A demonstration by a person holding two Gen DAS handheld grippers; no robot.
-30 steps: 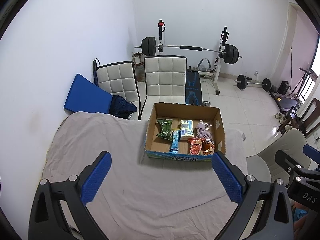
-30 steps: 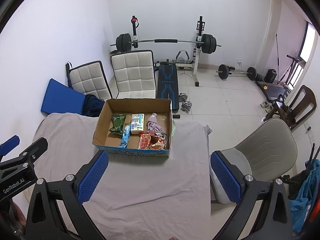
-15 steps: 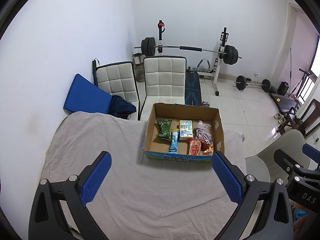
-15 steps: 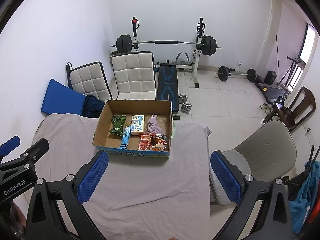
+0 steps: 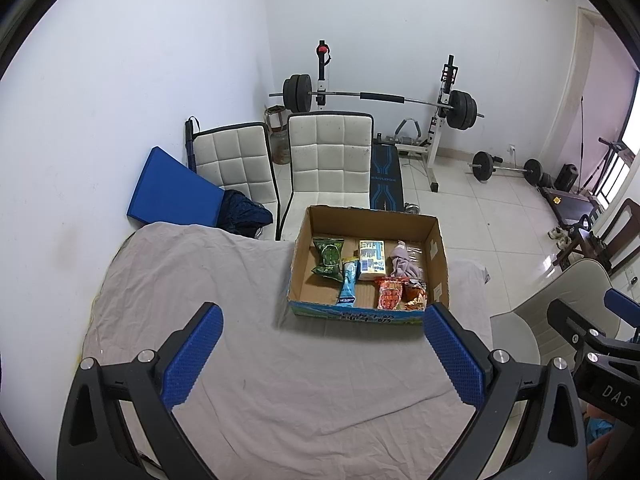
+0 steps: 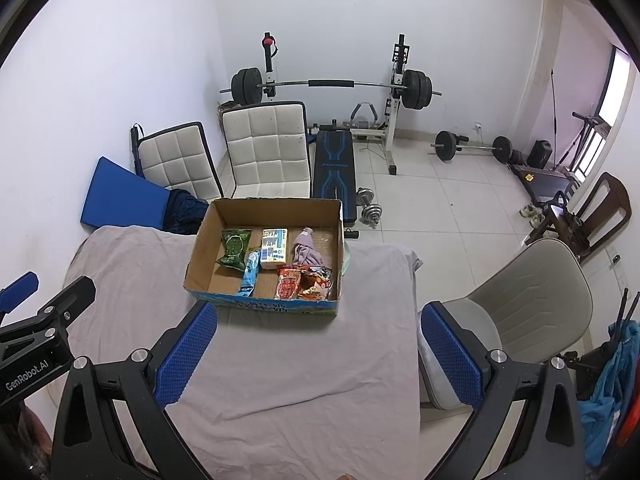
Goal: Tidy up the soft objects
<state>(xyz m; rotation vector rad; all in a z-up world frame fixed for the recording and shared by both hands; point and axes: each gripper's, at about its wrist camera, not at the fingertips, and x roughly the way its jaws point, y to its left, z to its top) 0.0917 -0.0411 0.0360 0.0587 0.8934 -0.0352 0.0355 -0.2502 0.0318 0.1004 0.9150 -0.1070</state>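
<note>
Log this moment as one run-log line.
left gripper: open, empty, above grey sheet | right gripper: open, empty | brown cardboard box: holds green snack bag, purple cloth | step: approach

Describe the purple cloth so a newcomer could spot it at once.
Find the cardboard box on the grey-covered table. Inside, toward its far right, lies the purple cloth, just right of the white and blue packet. It is the only crumpled fabric there; everything beside it is printed packaging.
</note>
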